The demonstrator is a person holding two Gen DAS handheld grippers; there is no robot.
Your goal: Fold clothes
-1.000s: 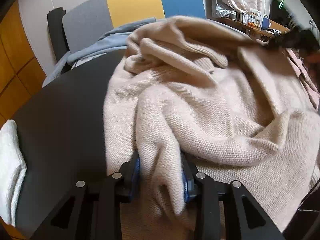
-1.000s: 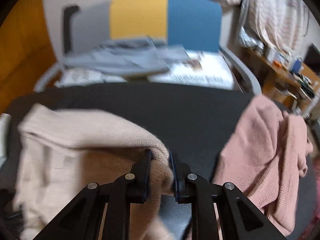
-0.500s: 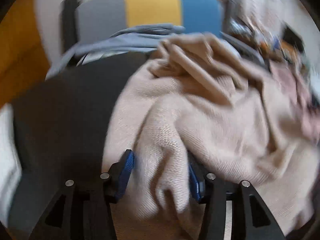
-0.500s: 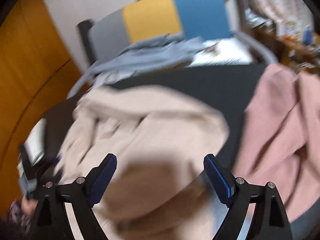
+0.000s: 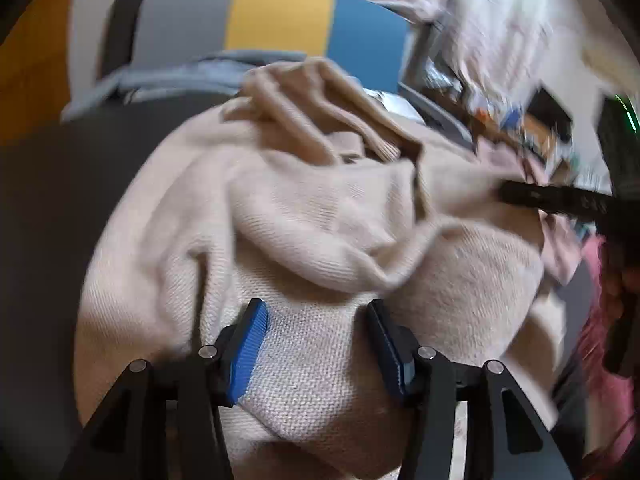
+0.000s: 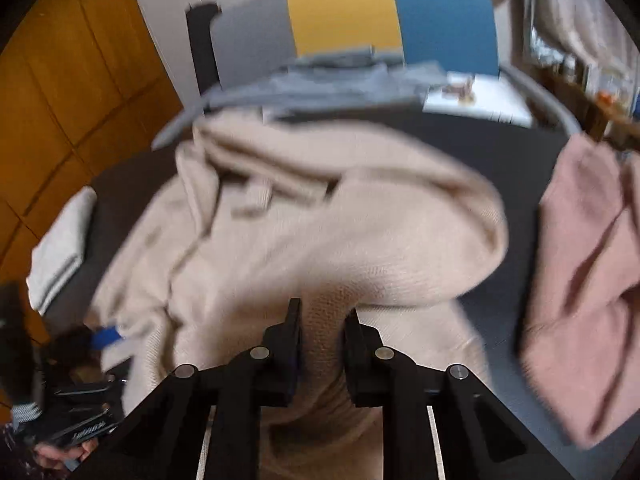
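Note:
A beige knitted sweater [image 5: 320, 220] lies crumpled on the dark table [image 5: 60, 220]. My left gripper [image 5: 316, 340] sits at its near edge with the jaws opening wide. A flat stretch of the knit lies between the blue pads [image 5: 248, 344], and the left pad's face shows bare. In the right wrist view the same sweater [image 6: 320, 232] bulges up in front of my right gripper [image 6: 322, 344], whose jaws are closing narrow on a fold of it. The right gripper [image 5: 560, 200] also shows as a black bar at the sweater's right edge. Both views are blurred.
A pink garment [image 6: 580, 280] lies heaped at the table's right. A folded white towel [image 6: 60, 256] rests at the left edge. Behind the table a chair [image 6: 344, 12] with a grey, yellow and blue back holds a grey-blue garment [image 6: 320, 80]. Cluttered shelves stand at the far right.
The left jaws have spread from a grip on a sweater fold. The right gripper let go of the sweater's edge, opened wide, shifted across, and closed again on a fold.

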